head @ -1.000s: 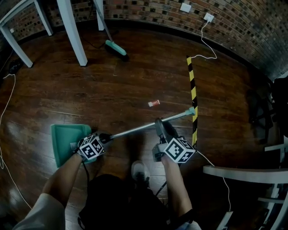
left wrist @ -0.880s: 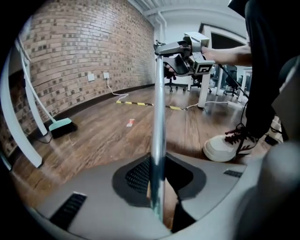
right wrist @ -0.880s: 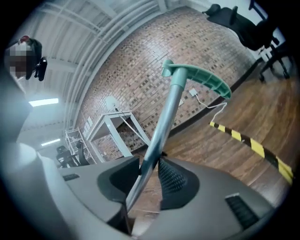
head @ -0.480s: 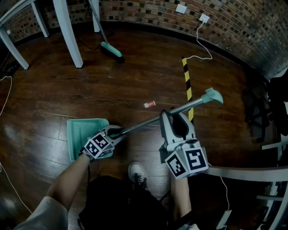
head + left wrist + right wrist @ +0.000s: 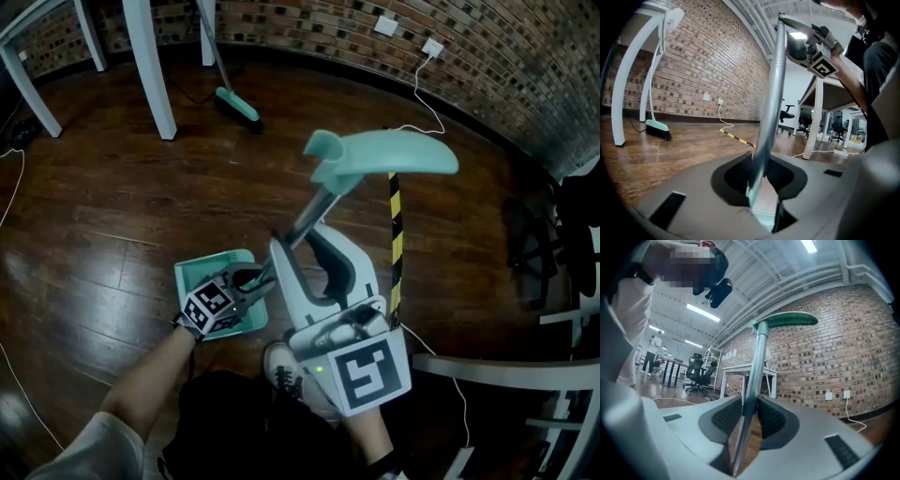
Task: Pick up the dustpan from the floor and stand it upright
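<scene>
A: Your left hand-held gripper point(image 5: 757, 180) is clamped on the dustpan point(image 5: 200, 273), low on its metal pole point(image 5: 305, 223), right where the pole leaves the teal pan.

B: Your right hand-held gripper point(image 5: 750, 412) has the same pole, higher up. Its jaws have just been closing. The pole runs between them, and both ribbed pads press against it.

A: So you hold the dustpan in both grippers. The pan sits low in front of you, just beside your shoe point(image 5: 277, 361), with its hollow face turned up toward your head camera. The marker cube point(image 5: 208, 307) of your left gripper partly covers it.

B: Whether the pan's edge touches the wood floor point(image 5: 112, 216) I cannot tell from above.

A: From the pan the pole climbs steeply toward you, leaning to the right in the head view. The curved teal grip point(image 5: 389, 155) caps it, well above your right gripper's jaws.

B: In your right gripper view, that grip shows against the brick wall point(image 5: 506, 66), and the pole looks close to upright.

A: On the floor beyond the dustpan lies a strip of yellow-and-black tape point(image 5: 396, 234).

B: Further back, a teal broom point(image 5: 239, 103) rests its head on the floor near a white furniture leg point(image 5: 150, 66). A white cable point(image 5: 427, 89) runs down from a wall socket point(image 5: 432, 47) to the floor near the tape's far end.
</scene>
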Available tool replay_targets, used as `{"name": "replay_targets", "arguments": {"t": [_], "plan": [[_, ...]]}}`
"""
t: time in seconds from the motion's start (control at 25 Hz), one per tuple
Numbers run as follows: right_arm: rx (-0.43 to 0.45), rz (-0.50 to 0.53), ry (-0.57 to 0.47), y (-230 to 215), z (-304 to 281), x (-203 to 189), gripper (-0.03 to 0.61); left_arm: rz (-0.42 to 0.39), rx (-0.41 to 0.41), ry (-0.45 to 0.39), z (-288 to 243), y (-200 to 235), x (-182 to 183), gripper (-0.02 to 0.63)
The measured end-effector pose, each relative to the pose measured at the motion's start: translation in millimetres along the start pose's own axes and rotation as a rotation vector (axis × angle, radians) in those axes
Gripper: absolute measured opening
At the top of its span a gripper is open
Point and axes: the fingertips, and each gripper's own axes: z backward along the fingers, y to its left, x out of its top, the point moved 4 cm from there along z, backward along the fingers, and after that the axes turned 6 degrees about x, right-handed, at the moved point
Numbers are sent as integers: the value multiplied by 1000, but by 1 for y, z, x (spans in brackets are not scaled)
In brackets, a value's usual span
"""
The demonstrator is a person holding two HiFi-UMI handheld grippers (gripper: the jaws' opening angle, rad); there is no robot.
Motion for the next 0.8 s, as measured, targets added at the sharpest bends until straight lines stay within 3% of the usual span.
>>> {"name": "replay_targets", "arguments": {"t": [0.12,0.36,0.52,0.6,0.72,0.8], "plan": [[62,0,4,22,-9,-2,87,27,7,-24,5,-2,7,107],[48,-7,24,20,-4,-5,89,1,27,5,4,-2,8,105],[73,41,49,21,4,-5,101,46,73,-14,14,4,1,155],[74,67,81,18,14,-10,166,21,100,-2,23,7,-9,170],[34,39,106,9,34,-18,166,-55,112,14,43,4,-10,173],[-10,36,96,-1,49,-16,166,-61,142,-3,62,9,-7,173]]}}
